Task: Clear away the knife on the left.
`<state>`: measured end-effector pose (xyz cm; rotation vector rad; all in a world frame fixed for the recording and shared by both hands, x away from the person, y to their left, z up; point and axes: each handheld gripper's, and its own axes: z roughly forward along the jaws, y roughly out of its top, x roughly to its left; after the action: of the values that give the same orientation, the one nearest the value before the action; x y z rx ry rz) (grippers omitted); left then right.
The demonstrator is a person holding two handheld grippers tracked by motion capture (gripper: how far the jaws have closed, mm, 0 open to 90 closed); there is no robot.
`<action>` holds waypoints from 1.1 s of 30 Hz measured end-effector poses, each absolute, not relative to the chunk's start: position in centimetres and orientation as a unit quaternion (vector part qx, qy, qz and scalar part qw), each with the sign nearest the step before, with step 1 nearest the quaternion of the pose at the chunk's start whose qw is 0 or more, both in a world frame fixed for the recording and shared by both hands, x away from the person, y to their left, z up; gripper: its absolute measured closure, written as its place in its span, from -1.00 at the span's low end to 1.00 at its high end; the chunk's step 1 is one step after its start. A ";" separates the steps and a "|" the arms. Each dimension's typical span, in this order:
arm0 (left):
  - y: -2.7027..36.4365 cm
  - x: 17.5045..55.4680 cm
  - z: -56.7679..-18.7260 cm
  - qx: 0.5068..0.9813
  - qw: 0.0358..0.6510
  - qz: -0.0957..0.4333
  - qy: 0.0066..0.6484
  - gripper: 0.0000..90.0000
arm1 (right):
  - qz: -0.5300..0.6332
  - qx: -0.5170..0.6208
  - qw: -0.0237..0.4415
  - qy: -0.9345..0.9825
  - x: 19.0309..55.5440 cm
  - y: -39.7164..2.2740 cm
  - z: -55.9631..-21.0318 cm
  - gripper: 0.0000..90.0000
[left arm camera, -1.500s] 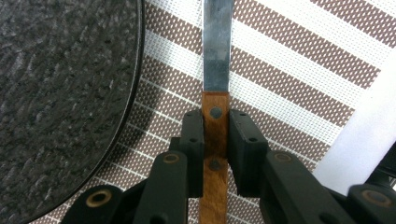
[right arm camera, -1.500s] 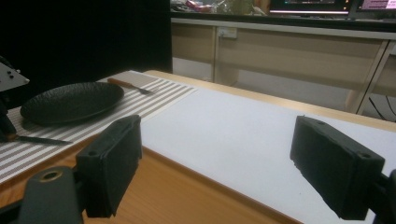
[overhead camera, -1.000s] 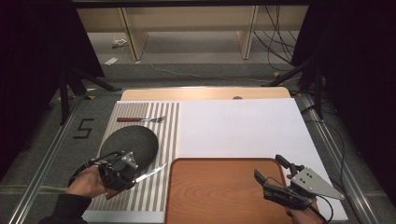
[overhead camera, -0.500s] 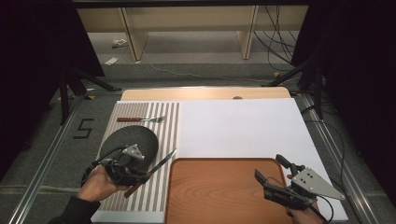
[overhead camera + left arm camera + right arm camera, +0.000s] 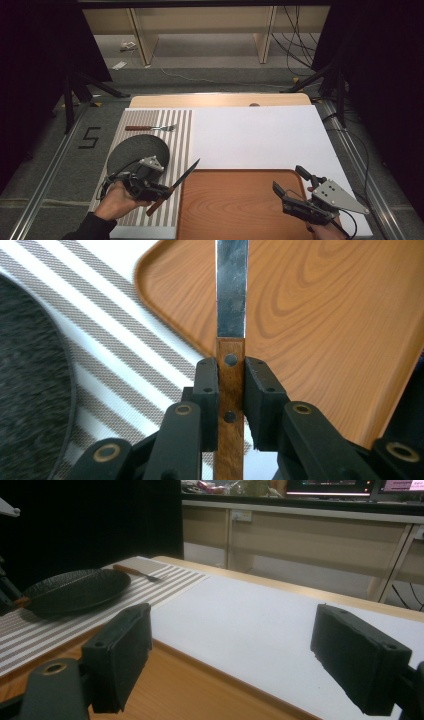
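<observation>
Status of work: partly done, by the look of it. The knife (image 5: pixel 174 186) is off the counter (image 5: pixel 260 135), its wooden handle clamped between the jaws of the left claw (image 5: pixel 161 191). It hangs tilted over the near edge of the striped placemat (image 5: pixel 177 125), blade tip reaching toward the near-left corner of the wooden tray (image 5: pixel 240 205). Judged from this, the pick-up is complete and the setting-down is still to come; the tray looks the likely place, though that is not certain.

The left claw view shows the grip closely: the jaws of the left claw (image 5: pixel 231 385) press on either side of the riveted handle of the knife (image 5: pixel 231 315), blade pointing away over the tray (image 5: pixel 320 325).

The right claw (image 5: pixel 283 196) hovers over the near-right part of the tray, jaws wide apart, holding nothing.

Count:
- Knife: one, held.
- Fork (image 5: pixel 150 128): one, lying at the far end of the placemat, untouched.
- Dark round plate (image 5: pixel 136 150): one, on the placemat, just beside the left claw.
- Placemat: one.
- Wooden tray: one, bare.
- Claws: two.
</observation>
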<state>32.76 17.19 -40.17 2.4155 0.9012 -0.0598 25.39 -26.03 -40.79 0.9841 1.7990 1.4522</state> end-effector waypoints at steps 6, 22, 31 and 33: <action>15.7 32.4 -40.4 0.901 0.282 -0.034 0.328 0.71 | 0.550 0.373 0.308 0.681 25.5 -26.0 -40.8 -0.61; 12.8 31.5 -40.9 0.894 0.309 -0.069 0.316 0.71 | 0.549 0.372 0.310 0.681 25.3 -26.0 -40.8 -0.61; 11.9 31.2 -41.2 0.889 0.312 -0.085 0.324 0.71 | 0.548 0.372 0.311 0.682 25.4 -26.0 -40.8 -0.61; 11.6 31.0 -41.3 0.890 0.310 -0.090 0.323 0.71 | 0.551 0.371 0.309 0.681 25.3 -26.0 -40.8 -0.61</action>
<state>31.02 11.58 -41.33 2.3496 0.8538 -0.2382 25.34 -26.00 -40.77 0.9796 1.7989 1.4547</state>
